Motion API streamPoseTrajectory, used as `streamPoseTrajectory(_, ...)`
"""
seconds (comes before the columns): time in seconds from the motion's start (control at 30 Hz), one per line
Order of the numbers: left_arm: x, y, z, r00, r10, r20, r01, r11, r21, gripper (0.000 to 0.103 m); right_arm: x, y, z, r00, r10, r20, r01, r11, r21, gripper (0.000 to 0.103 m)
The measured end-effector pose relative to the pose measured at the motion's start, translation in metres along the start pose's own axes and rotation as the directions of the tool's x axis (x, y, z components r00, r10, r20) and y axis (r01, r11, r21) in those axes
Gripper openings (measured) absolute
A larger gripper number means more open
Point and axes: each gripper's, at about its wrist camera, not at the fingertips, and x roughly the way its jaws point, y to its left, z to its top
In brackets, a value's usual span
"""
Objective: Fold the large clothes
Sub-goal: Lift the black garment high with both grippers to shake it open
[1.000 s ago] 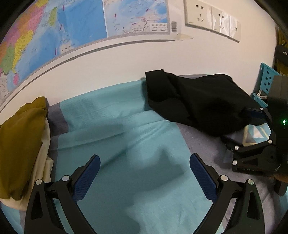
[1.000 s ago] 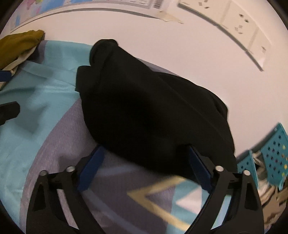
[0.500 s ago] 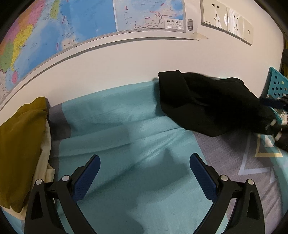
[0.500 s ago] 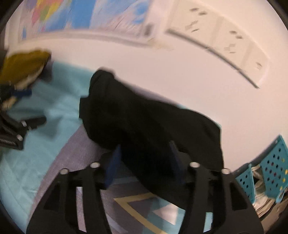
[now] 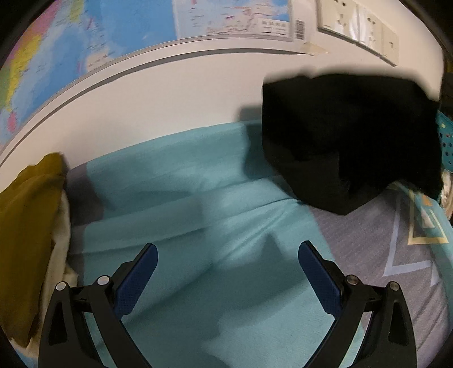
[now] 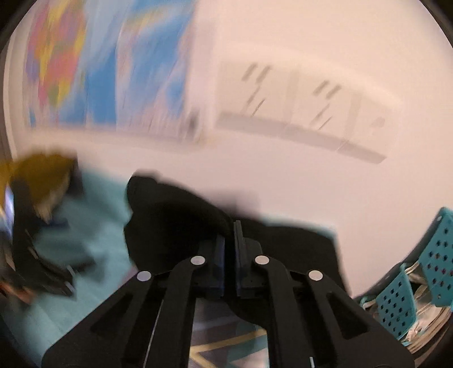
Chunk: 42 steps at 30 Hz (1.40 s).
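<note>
A black garment (image 5: 348, 136) hangs lifted at the right of the left wrist view, its lower end still on the bed. In the right wrist view, which is blurred, my right gripper (image 6: 230, 240) is shut on the black garment (image 6: 175, 223) and holds it up off the bedsheet. My left gripper (image 5: 226, 269) is open and empty, low over the teal sheet (image 5: 181, 198), left of the garment and apart from it.
A mustard cloth on a cream one (image 5: 28, 226) is piled at the left bed edge. The wall with a map (image 5: 113, 34) and sockets (image 5: 356, 22) runs close behind. A teal perforated basket (image 6: 419, 271) stands at the right.
My right gripper has shut on the black garment and lifted it upward. The left gripper has stayed open over the sheet, shifting slightly.
</note>
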Motion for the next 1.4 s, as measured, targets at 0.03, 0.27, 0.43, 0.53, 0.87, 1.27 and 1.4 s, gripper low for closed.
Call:
streamPoseTrajectory(0.03, 0.001, -0.003, 0.002, 1.0, -0.02, 0.013, 0.02, 1.0, 0.015, 0.096, -0.013, -0.013, 0.013, 1.0, 0.005, 0.025, -0.006, 0.999, 0.036, 0.005)
streamPoseTrajectory(0.27, 0.004, -0.036, 0.014, 0.951, -0.299, 0.081, 0.286, 0.947, 0.148, 0.096, -0.058, -0.08, 0.052, 0.995, -0.023, 0.093, 0.006, 0.983, 0.183, 0.004)
streamPoseTrajectory(0.43, 0.001, -0.073, 0.017, 0.913, -0.384, 0.137, 0.33, 0.894, 0.304, 0.096, -0.065, -0.099, 0.047, 0.993, 0.012, 0.118, -0.041, 0.968, 0.247, 0.004)
streamPoseTrajectory(0.53, 0.003, -0.099, 0.014, 0.91, -0.398, 0.12, 0.309, 0.841, 0.444, 0.096, -0.067, -0.107, 0.048, 0.992, 0.024, 0.128, -0.058, 0.962, 0.266, 0.004)
streamPoseTrajectory(0.87, 0.048, -0.115, 0.036, 0.958, -0.284, 0.031, 0.227, 0.821, 0.524, 0.019, -0.08, -0.124, 0.054, 0.988, 0.024, 0.155, -0.066, 0.96, 0.271, 0.004)
streamPoseTrajectory(1.27, -0.098, -0.081, 0.161, 0.826, -0.422, 0.375, 0.321, 0.897, 0.303, 0.003, -0.239, -0.147, 0.127, 0.907, -0.192, 0.375, 0.109, 0.967, 0.231, 0.004)
streamPoseTrajectory(1.4, -0.187, -0.06, 0.177, 0.726, -0.432, 0.535, 0.335, 0.901, 0.274, 0.003, -0.328, -0.135, 0.141, 0.826, -0.244, 0.507, 0.158, 0.966, 0.207, 0.004)
